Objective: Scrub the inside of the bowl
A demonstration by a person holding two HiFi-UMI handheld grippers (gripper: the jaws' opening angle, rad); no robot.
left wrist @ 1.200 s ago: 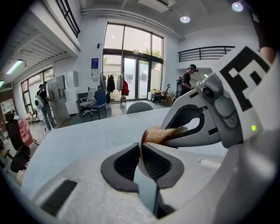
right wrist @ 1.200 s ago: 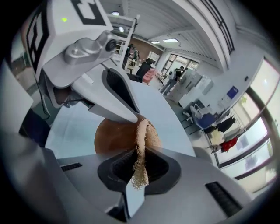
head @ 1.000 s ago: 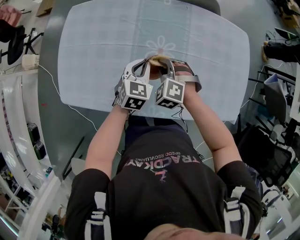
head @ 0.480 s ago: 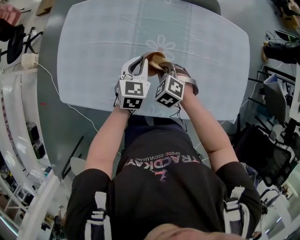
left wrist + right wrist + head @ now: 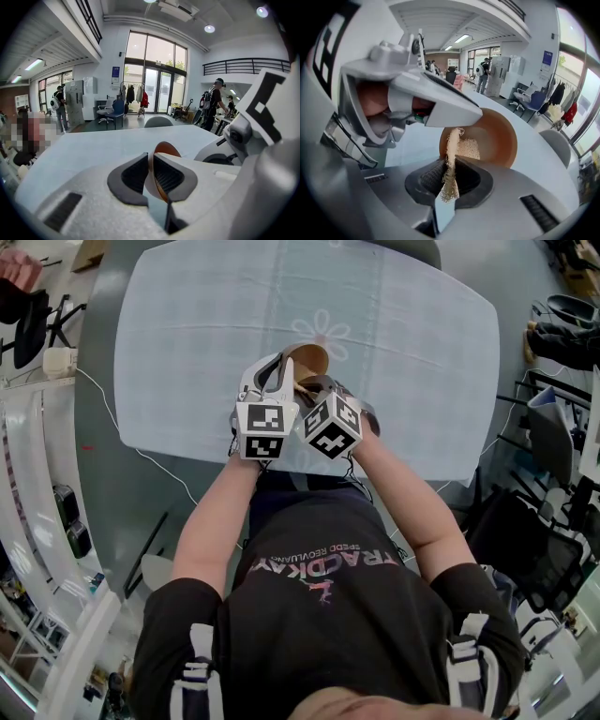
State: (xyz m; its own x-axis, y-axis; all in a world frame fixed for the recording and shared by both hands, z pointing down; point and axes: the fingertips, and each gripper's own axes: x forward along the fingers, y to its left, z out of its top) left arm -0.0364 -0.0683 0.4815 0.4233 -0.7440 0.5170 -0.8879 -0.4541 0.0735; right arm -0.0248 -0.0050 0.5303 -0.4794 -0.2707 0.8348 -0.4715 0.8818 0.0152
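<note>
Right gripper view: bowl (image 5: 490, 136) tipped toward me over the table (image 5: 187, 334).
My left gripper (image 5: 151, 168) pinches its stiff, probably slick rim, a sound hold; my right gripper (image 5: 450, 180) clamps the soft loofah (image 5: 451, 159) reaching inside.

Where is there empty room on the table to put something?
The tablecloth is bare beyond the bowl and out to both sides. Crowded by the near edge, where the left gripper grips the bowl and the right gripper holds a scrubber.
</note>
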